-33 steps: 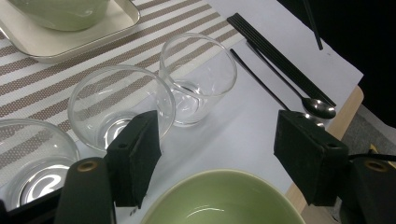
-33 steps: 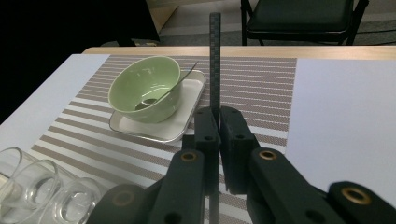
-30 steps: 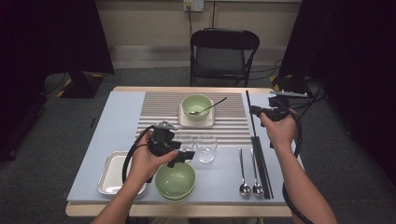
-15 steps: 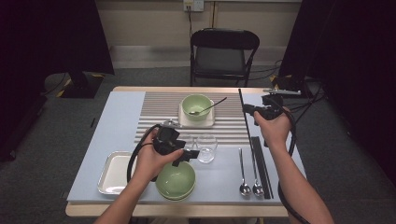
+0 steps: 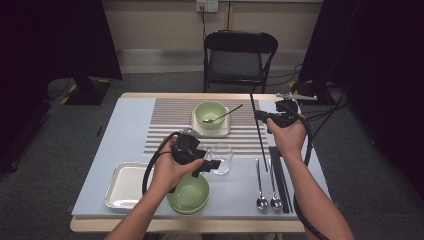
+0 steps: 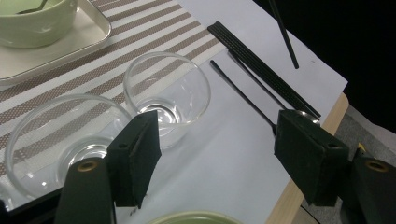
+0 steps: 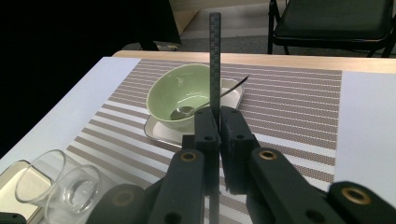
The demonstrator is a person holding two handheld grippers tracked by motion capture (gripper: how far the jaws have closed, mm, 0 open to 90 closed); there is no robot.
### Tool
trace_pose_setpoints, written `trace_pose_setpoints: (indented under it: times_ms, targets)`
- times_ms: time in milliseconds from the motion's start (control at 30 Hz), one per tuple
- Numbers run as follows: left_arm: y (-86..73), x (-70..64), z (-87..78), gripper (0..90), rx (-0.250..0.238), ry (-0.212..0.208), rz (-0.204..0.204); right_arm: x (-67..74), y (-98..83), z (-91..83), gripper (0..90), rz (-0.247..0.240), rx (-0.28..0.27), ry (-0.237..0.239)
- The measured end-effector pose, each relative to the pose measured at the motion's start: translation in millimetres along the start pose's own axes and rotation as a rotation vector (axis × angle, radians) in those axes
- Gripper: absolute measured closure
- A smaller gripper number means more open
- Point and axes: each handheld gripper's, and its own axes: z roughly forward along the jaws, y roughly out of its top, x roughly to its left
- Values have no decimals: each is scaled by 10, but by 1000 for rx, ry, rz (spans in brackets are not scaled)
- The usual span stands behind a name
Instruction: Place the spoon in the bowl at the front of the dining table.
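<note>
Chopstick (image 5: 259, 131), a thin black one, had risen off the brown-striped placemat (image 5: 170, 120), clenched in the right gripper (image 7: 218, 122); beside that mat, the left gripper (image 6: 219, 156) hung released near two clear glass cups (image 6: 166, 93), likely awaiting placement.

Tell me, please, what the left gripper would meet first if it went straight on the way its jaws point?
Probably the nearer glass cup: the open left gripper points just past it, toward the spoons and black chopsticks; depth is unclear.
</note>
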Motion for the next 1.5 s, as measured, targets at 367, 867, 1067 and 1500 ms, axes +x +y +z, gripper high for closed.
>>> trace_pose_setpoints:
  times_ms: [367,867,1067,1500]
  targets:
    - [71,-51,128,312,-1,-32,-13,95,35,34,866,-4,1,19]
    - [146,-133,268,326,3,-25,-11,155,64,56,866,-7,7,27]
    - [174,-175,333,346,-8,-31,-13,196,77,73,866,-11,7,34]
    - [181,-176,430,417,-24,-43,-26,247,85,97,866,-5,3,48]
